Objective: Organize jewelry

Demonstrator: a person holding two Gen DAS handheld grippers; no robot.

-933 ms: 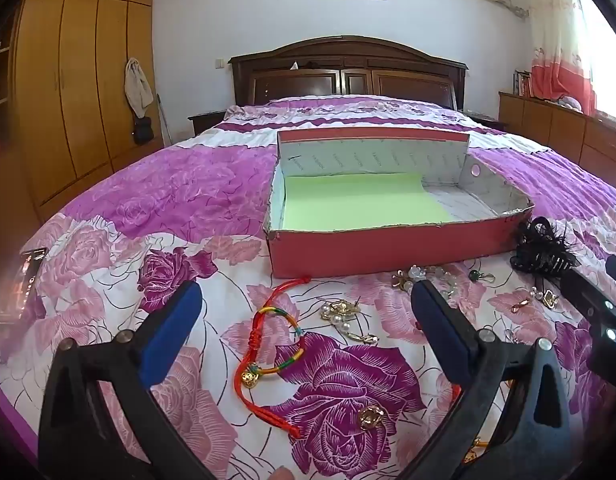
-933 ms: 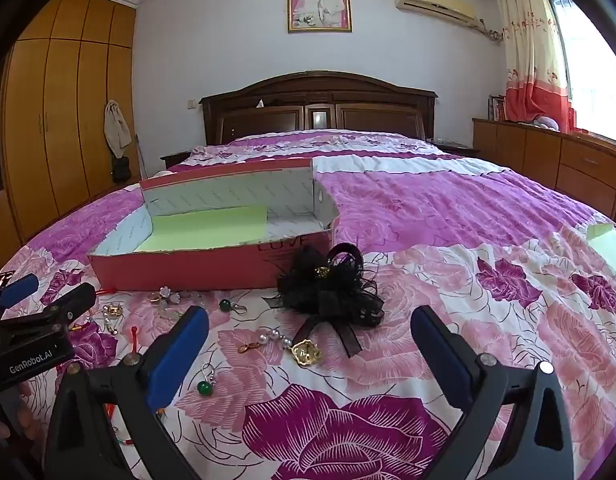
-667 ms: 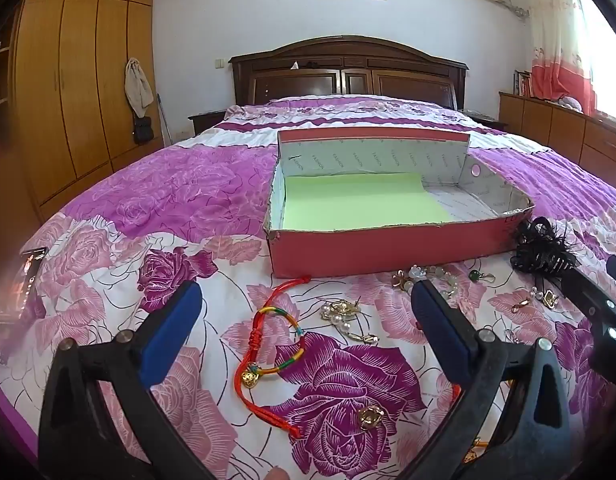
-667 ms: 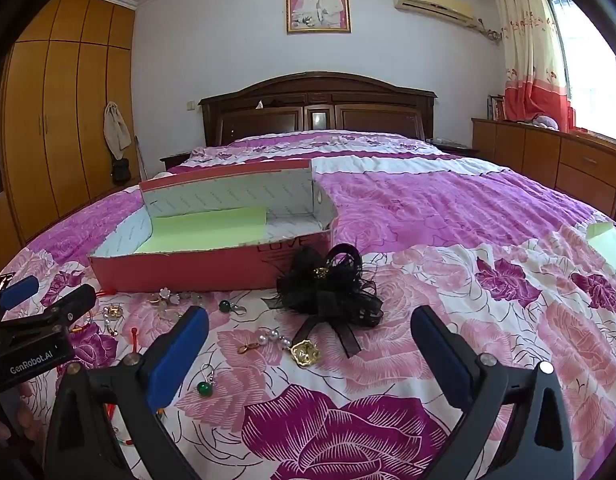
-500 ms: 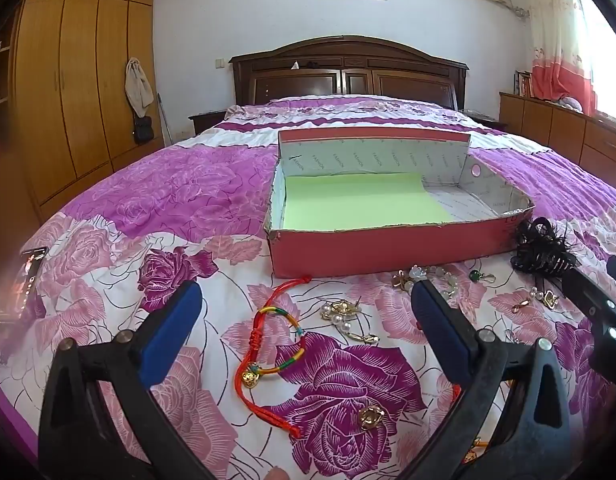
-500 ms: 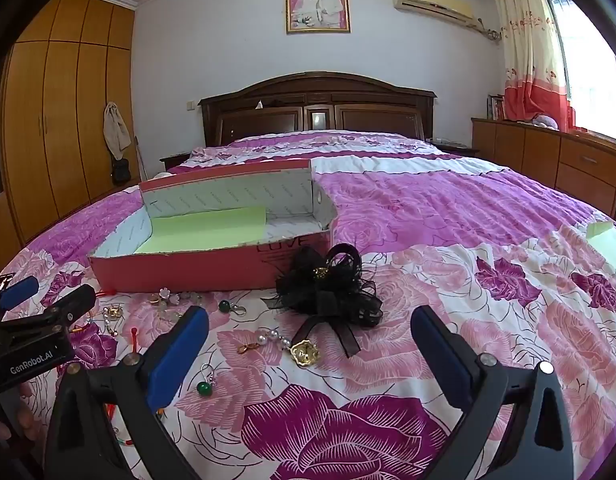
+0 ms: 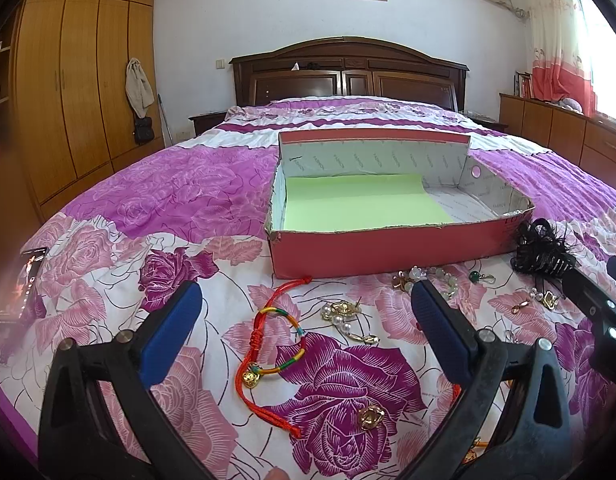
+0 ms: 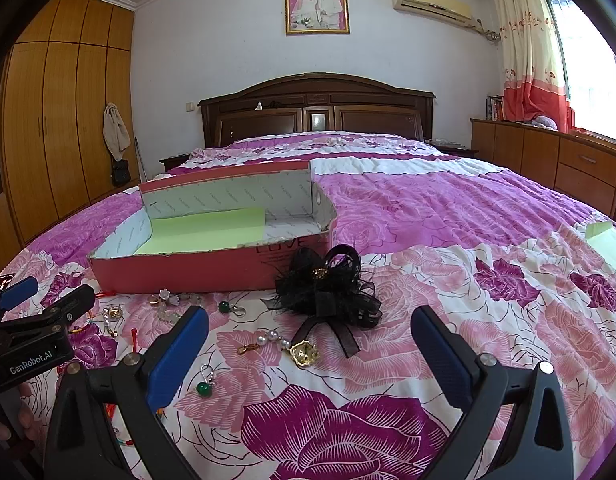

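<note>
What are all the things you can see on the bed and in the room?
box: one, red, open, middle of bed
paper: one, green, inside box
string bracelet: one, red with rainbow band, before box
pearl brooch: one, gold, beside bracelet
hair bow: one, black, at box's right corner
green bead earrings: at least two, scattered
bed: one, purple flowers
wardrobe: one, wooden, left wall
photo: one, above headboard
left tool: open
right tool: open

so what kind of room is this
A home bedroom, most likely: a bed with a dark headboard, a wooden wardrobe and a framed wedding portrait.
</note>
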